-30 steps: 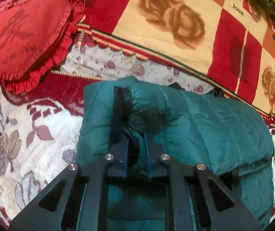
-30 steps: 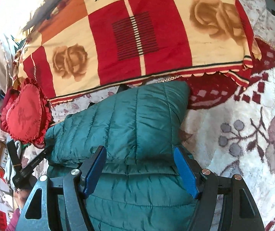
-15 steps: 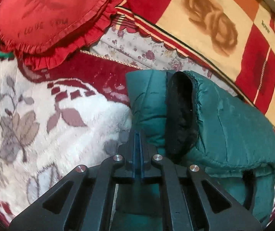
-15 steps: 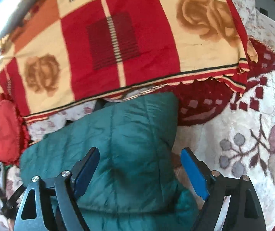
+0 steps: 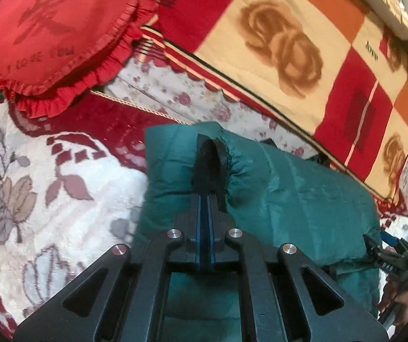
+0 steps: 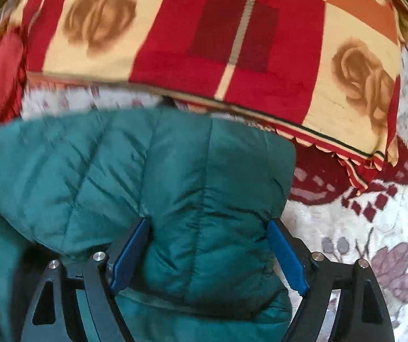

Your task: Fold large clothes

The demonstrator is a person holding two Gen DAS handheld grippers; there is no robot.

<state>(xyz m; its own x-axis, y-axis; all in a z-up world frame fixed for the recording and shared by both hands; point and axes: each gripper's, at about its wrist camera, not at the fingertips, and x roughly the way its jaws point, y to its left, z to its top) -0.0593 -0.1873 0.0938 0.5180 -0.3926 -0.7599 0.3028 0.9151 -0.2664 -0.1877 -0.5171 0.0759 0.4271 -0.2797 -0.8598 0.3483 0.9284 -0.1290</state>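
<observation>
A dark green quilted puffer jacket [image 5: 303, 199] lies folded on the bed and also fills the right wrist view [image 6: 146, 176]. My left gripper [image 5: 205, 171] is shut, its fingers pressed together beside the jacket's black-lined sleeve cuff [image 5: 212, 159]; I cannot tell if fabric is pinched. My right gripper [image 6: 209, 228] is open, its blue pads [image 6: 131, 253] on either side of a bulge of the folded jacket, close over it. The right gripper also shows at the right edge of the left wrist view [image 5: 389, 256].
A red heart-shaped ruffled cushion [image 5: 47, 37] lies at the back left. A red, cream and orange rose-patterned blanket [image 6: 232, 42] lies folded behind the jacket. A floral white and maroon bedspread [image 5: 32, 185] surrounds the jacket.
My left gripper closed from slightly open on the cuff to shut and shifted along the cuff. My right gripper stayed open and moved forward and lower over the folded jacket.
</observation>
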